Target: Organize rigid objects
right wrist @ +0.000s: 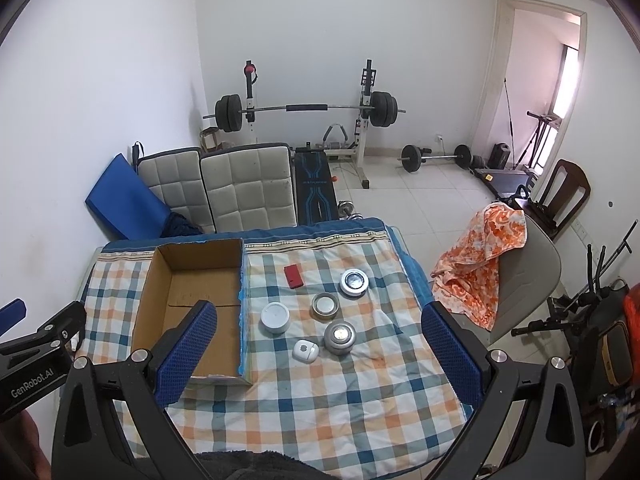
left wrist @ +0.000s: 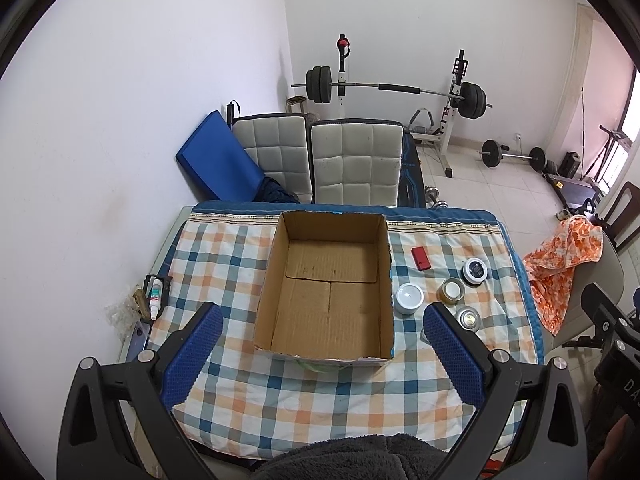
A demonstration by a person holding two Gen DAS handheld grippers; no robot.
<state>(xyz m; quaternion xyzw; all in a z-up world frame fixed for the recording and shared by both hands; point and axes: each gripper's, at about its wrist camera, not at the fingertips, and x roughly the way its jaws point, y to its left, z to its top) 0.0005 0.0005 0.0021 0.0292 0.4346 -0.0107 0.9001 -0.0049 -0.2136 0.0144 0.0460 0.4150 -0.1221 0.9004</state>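
Note:
An open, empty cardboard box (left wrist: 328, 284) (right wrist: 192, 304) stands on the checked tablecloth (right wrist: 320, 400). To its right lie a red flat case (right wrist: 293, 276) (left wrist: 421, 258), a white round jar (right wrist: 275, 317) (left wrist: 409, 298), a gold tin (right wrist: 325, 305) (left wrist: 452, 290), a dark-lidded round tin (right wrist: 354, 282) (left wrist: 475, 271), a silver tin (right wrist: 339, 337) (left wrist: 469, 319) and a small white case (right wrist: 305, 350). My left gripper (left wrist: 322, 332) is open and empty, above the box's near side. My right gripper (right wrist: 318, 336) is open and empty, above the small objects.
A small white bottle (left wrist: 155, 298) lies at the table's left edge by the wall. Two padded chairs (left wrist: 320, 160) stand behind the table. A chair with an orange cloth (right wrist: 480, 268) stands at the right. Weight equipment (right wrist: 304, 112) fills the far room.

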